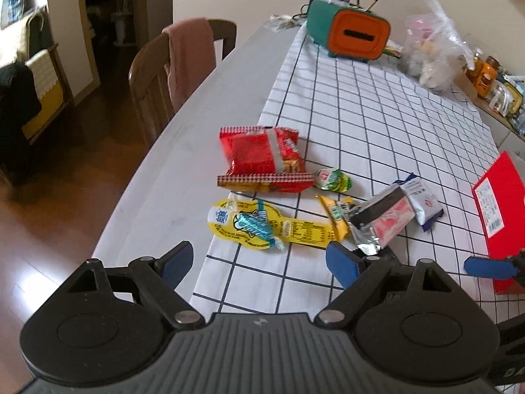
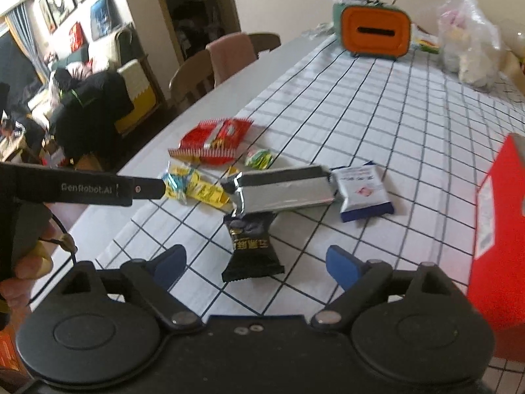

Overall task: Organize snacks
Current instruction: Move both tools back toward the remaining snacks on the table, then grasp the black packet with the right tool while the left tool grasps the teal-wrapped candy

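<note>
A table (image 2: pixel 210 98) covered partly by a white cloth (image 1: pixel 377 121) with a dark grid carries a loose cluster of snacks near its front edge. At the right edge stands a red box (image 2: pixel 498 216), the largest item nearby and probably where the snacks go.

In the cluster, from largest to smallest: a red crinkled bag (image 1: pixel 259 157), a silver foil pack (image 2: pixel 285 190) lying with its long axis across the right wrist view, a flat yellow packet (image 1: pixel 262 226), a blue and white sachet (image 2: pixel 364 193), a small black packet (image 2: pixel 251 249), and a green wrapped sweet (image 1: pixel 333 179).

The right gripper (image 2: pixel 256 262) points steeply down with its jaws spread wide and nothing pinched. The black packet lies directly between its 2 blue pads, its long axis running away from the camera, so a squeeze would meet its 2 long sides. This is the nearer hand for that packet.

The left gripper (image 1: pixel 259 261) also has its jaws spread and empty. The yellow packet lies just ahead of them, its long axis crossways.
</note>
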